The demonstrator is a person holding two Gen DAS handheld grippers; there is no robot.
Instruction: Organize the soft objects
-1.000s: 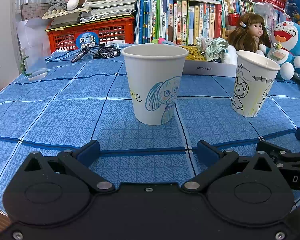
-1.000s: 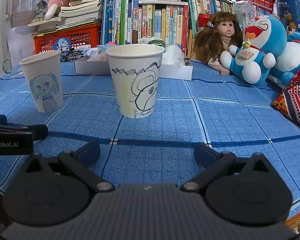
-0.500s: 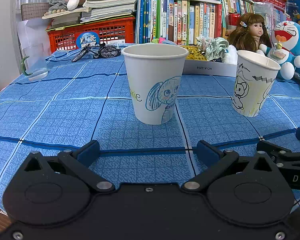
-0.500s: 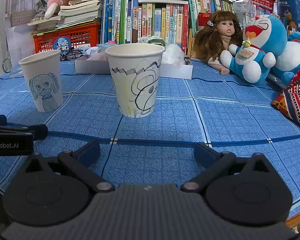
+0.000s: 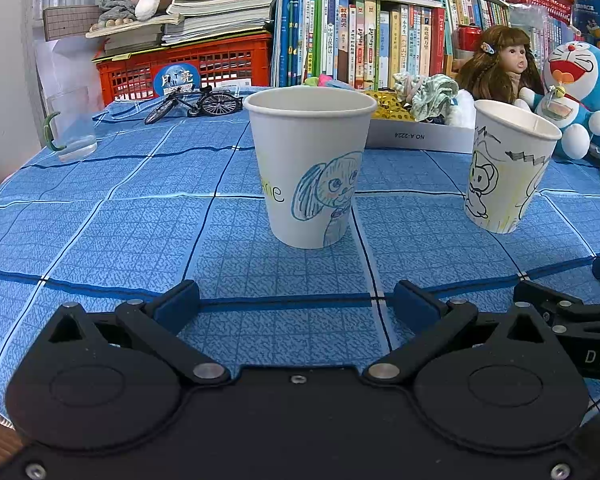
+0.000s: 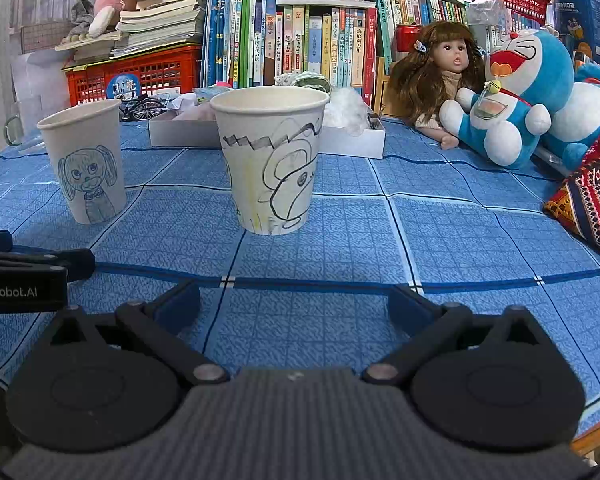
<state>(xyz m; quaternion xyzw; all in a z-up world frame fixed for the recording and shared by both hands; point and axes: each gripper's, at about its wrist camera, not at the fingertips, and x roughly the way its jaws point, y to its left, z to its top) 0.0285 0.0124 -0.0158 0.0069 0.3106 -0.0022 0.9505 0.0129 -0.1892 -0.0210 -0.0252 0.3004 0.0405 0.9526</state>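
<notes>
Soft objects [image 5: 432, 98], scrunched fabric pieces, sit heaped in the white box [image 5: 420, 136] at the upper middle of the left view, far behind both cups. Nearest, the left hand-held gripper [image 5: 296, 306] and the right hand-held gripper [image 6: 294, 302] hover low over the blue desk [image 5: 140, 232], both spread wide and holding nothing. Each faces a paper cup: the dog cup [image 5: 310, 168] and the scribbled cup [image 6: 270, 164], probably set there as sorting bins.

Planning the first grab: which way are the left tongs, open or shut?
Open: the left tongs show blue fingertips spread wide, bare tablecloth between.
</notes>
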